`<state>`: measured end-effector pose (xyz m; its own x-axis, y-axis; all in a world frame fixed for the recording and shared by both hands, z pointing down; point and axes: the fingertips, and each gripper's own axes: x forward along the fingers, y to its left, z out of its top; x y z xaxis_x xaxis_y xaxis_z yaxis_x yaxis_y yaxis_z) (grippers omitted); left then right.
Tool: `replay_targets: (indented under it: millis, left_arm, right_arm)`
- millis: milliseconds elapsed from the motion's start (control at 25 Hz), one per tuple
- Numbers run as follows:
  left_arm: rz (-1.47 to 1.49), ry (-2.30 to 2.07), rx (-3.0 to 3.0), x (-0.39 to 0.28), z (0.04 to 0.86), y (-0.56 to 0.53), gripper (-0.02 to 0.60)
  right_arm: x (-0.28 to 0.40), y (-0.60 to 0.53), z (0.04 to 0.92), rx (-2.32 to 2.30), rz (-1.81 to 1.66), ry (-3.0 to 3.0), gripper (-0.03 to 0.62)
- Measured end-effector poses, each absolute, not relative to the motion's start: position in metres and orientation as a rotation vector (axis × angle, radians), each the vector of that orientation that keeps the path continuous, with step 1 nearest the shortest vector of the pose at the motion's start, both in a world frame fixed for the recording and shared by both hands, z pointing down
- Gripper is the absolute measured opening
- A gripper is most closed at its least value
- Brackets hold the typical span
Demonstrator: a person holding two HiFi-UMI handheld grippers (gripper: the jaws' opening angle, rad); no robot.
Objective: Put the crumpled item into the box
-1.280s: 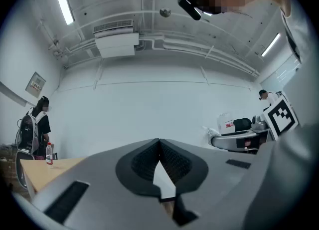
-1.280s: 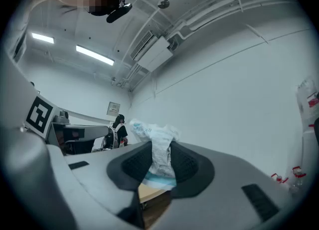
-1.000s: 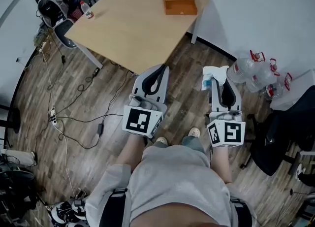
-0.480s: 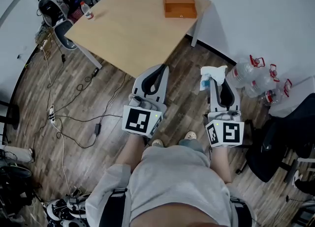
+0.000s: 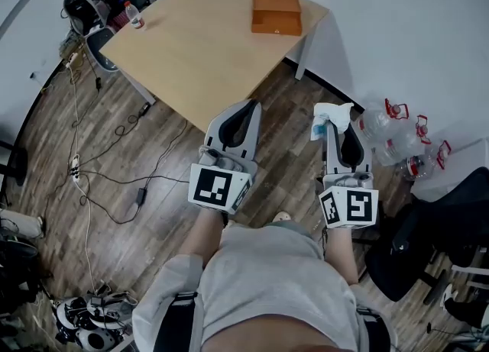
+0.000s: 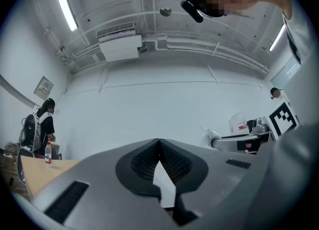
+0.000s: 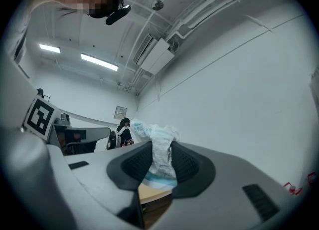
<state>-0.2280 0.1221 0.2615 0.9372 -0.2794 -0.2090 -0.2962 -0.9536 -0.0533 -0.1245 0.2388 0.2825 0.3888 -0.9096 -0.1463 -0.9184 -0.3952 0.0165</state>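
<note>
From the head view, the left gripper and the right gripper are held out side by side in front of the person's body, both over the dark wooden floor. The left one's tip lies close to the near edge of the pale wooden table. A white and blue crumpled item sticks out at the tip of the right gripper, above the floor and to the right of the table. The orange-brown box sits near the table's far right corner, well apart from the crumpled item. A small bottle stands at the table's far left edge. Clear water jugs with red handles are grouped on the floor to the right, and cables trail across the floor on the left. In the left gripper view, the jaws meet at their tips with nothing between them (only the white wall shows through the slit below). A person stands at the far left beside the table's end. In the right gripper view, the two ribbed pads press on the crumpled item from both sides, its wrinkled top rising above the jaws and a blue band showing at its lower end.
</note>
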Motion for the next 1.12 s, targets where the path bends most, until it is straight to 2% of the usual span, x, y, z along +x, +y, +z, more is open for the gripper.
replay_targets:
  millis: [600,1120]
  left_arm:
    - [0.294,0.520,-2.984,-0.160,0.266,0.169,0.013]
    - [0.307,0.471,-3.001,-0.123,0.264,0.113,0.013]
  right_arm:
    - [-0.054,0.271,0.292,-2.464,0.171,1.779,0.110]
    - [-0.024,0.221,0.291,-2.502,0.173,1.746,0.110]
